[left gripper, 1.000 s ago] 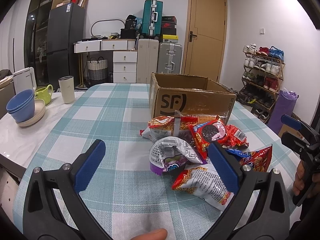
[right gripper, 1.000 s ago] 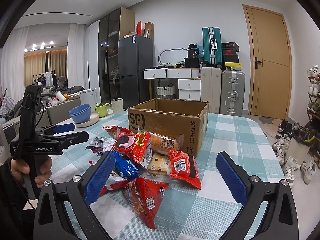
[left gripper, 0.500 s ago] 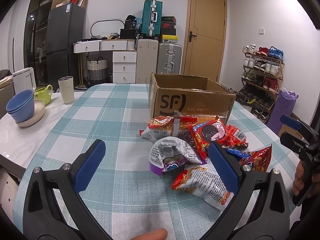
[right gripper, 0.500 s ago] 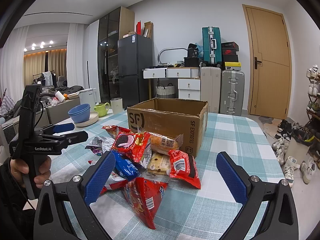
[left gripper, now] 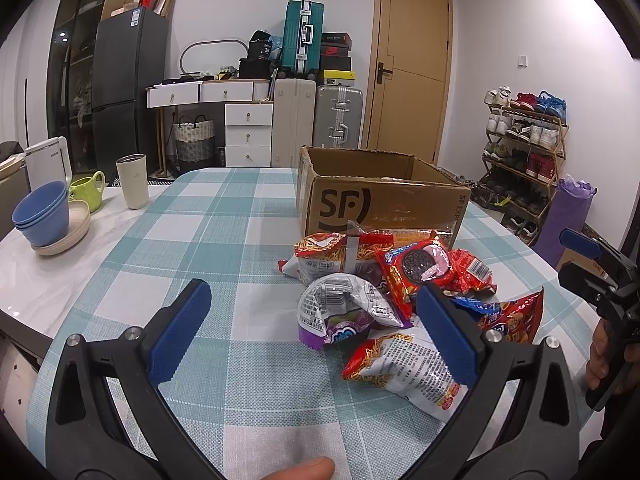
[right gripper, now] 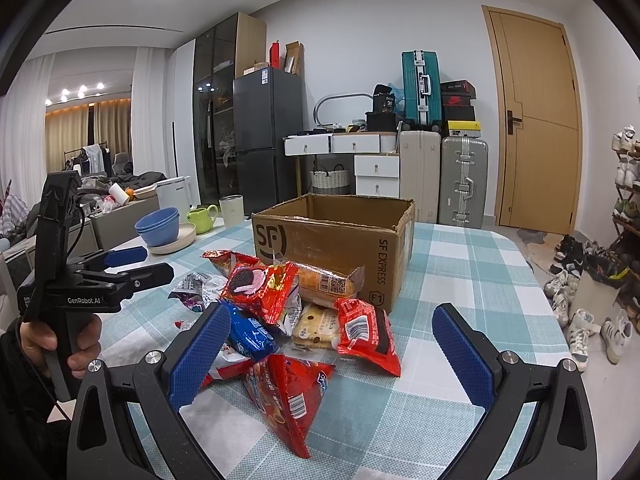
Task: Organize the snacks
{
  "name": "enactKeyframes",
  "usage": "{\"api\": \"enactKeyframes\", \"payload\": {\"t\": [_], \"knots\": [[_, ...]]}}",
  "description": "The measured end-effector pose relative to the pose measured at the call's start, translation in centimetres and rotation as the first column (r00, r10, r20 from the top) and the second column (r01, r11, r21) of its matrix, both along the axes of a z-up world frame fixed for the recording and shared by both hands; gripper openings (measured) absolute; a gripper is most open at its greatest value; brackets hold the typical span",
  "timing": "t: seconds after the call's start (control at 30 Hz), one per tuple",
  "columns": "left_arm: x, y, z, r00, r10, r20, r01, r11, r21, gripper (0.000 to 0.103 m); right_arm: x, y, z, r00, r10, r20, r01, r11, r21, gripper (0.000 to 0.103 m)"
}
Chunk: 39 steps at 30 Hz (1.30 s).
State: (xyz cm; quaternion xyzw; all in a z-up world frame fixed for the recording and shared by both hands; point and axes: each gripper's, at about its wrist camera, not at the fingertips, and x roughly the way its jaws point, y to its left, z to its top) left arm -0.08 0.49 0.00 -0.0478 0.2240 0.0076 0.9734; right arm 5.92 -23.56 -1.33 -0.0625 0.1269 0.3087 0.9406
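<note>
mostly red crinkled snack packets (left gripper: 404, 304) lie heaped on the checked table (left gripper: 224, 240), just before an open cardboard box (right gripper: 340, 240). only the right wrist view shows a pale cake pack (right gripper: 316, 326). left gripper (left gripper: 316, 332) and right gripper (right gripper: 332, 352) both gape wide, holding nothing.

Black tool (right gripper: 326, 352) frames, blue textured pads (right gripper: 198, 350), silver screws.

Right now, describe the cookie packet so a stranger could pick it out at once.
Find the open cardboard box on the checked tablecloth; a heap of snack packets lies just before it. The cookie packet tops the heap: red, and the only one picturing a round dark sandwich cookie on pink.
</note>
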Motion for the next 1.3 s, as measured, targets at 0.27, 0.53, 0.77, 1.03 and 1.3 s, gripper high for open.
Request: {"api": "enactKeyframes", "payload": {"t": [0.27, 0.53, 0.77, 1.03, 1.3], "knots": [[0.0, -0.4, 0.1, 1.000, -0.001, -0.002, 0.001, 1.000, 0.004, 0.102, 0.1, 0.0, 0.0, 1.000, 0.001, -0.003, -0.001, 1.000, 0.000, 0.103], [-0.1, -0.3, 0.0, 1.000, 0.004, -0.010, -0.004, 1.000, -0.002, 0.102, 0.5, 0.1, -0.2, 1.000, -0.003, -0.013, 0.003, 1.000, -0.002, 0.103], [0.4, 0.0, -0.2, 1.000, -0.002, -0.028, 0.002, 1.000, -0.017, 0.102, 1.3, -0.2, -0.2, 0.998, -0.012, -0.054, 0.013, 1.000, 0.016, 0.103], [1.3, 0.0, -0.5, 0.997, -0.005, -0.073, 0.003, 1.000, -0.020, 0.102, 2.2, -0.1, 0.0, 0.990, -0.006, -0.141, 0.006, 1.000, -0.001, 0.103], [1.2, -1.8, -0.1, 0.988, -0.101, -0.115, 0.101, 0.995, -0.008, 0.102, 3.1, 1.0, -1.2, 0.966, 0.009, -0.257, -0.025, 0.998, -0.059, 0.103]]}}
